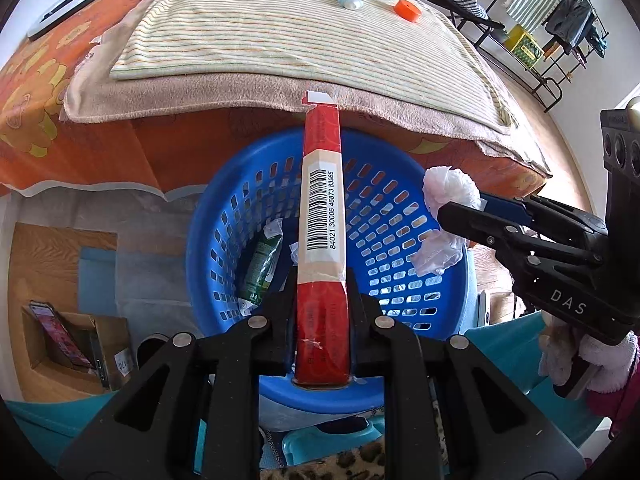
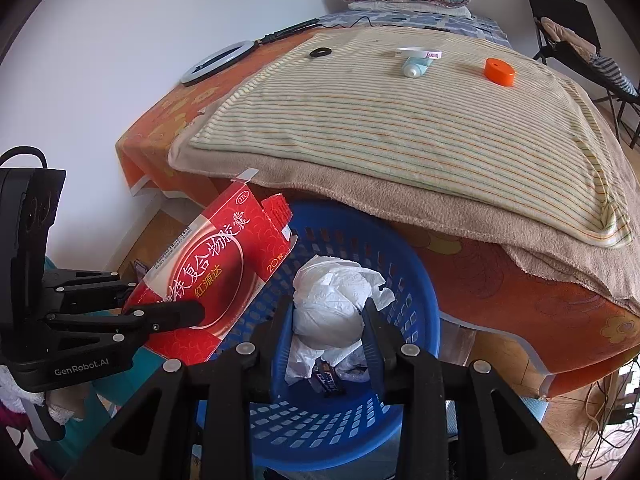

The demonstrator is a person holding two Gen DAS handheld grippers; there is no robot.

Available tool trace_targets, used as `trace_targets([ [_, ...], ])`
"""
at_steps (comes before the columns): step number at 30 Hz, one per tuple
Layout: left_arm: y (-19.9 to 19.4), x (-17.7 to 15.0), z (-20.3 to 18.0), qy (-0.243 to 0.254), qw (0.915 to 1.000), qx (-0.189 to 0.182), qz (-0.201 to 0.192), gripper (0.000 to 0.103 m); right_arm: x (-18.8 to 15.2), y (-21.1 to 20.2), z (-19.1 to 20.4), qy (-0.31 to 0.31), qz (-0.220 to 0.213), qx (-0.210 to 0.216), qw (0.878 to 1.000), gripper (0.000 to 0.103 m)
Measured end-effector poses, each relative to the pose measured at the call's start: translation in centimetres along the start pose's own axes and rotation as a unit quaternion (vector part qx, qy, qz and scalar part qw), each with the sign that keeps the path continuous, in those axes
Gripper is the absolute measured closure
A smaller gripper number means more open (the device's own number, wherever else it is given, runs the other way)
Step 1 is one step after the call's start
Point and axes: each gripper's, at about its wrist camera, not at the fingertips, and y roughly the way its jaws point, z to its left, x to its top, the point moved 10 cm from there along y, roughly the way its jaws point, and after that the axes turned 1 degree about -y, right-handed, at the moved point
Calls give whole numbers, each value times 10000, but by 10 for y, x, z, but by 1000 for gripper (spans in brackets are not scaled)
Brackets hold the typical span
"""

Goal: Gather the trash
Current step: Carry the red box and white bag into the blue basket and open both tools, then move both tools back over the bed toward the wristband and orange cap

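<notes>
My left gripper is shut on a flat red medicine box and holds it edge-on above the blue perforated basket. The box and the left gripper also show at the left of the right wrist view. My right gripper is shut on a crumpled white tissue above the basket. The right gripper with the tissue also shows over the basket's right rim. Inside the basket lie a green wrapper and a dark wrapper.
The bed has an orange flowered sheet and a striped blanket. On the blanket lie an orange cap, a small tube, a white wristband and a black ring. A cardboard box stands on the floor at left.
</notes>
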Motion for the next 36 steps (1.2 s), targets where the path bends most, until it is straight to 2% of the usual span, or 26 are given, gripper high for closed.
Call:
trace_targets([
  [8, 8, -1, 5, -30, 9999, 77, 101, 86, -4, 7, -1, 20, 128, -20, 9999, 64],
  [13, 9, -1, 7, -61, 9999, 117, 99, 82, -7, 11, -3, 58, 202, -32, 9998, 47],
  [18, 10, -1, 9, -63, 9998, 138, 105, 81, -8, 12, -6, 88, 246, -88, 9996, 37],
  [20, 10, 0, 9, -61, 9998, 162, 80, 69, -9, 12, -7, 103, 248, -120, 9996, 34],
  [22, 7, 2, 10, -66, 9997, 215, 5, 51, -8, 12, -8, 124, 243, -144, 9995, 30],
  [27, 6, 5, 13, -112, 9995, 276, -49, 47, -7, 11, -12, 186, 223, -218, 9993, 20],
  [30, 6, 7, 14, -137, 9994, 304, -86, 38, -7, 10, -14, 198, 215, -279, 9992, 16],
  [36, 5, 10, 15, -129, 9993, 329, -110, 38, -5, 8, -15, 114, 199, -450, 9987, 11],
])
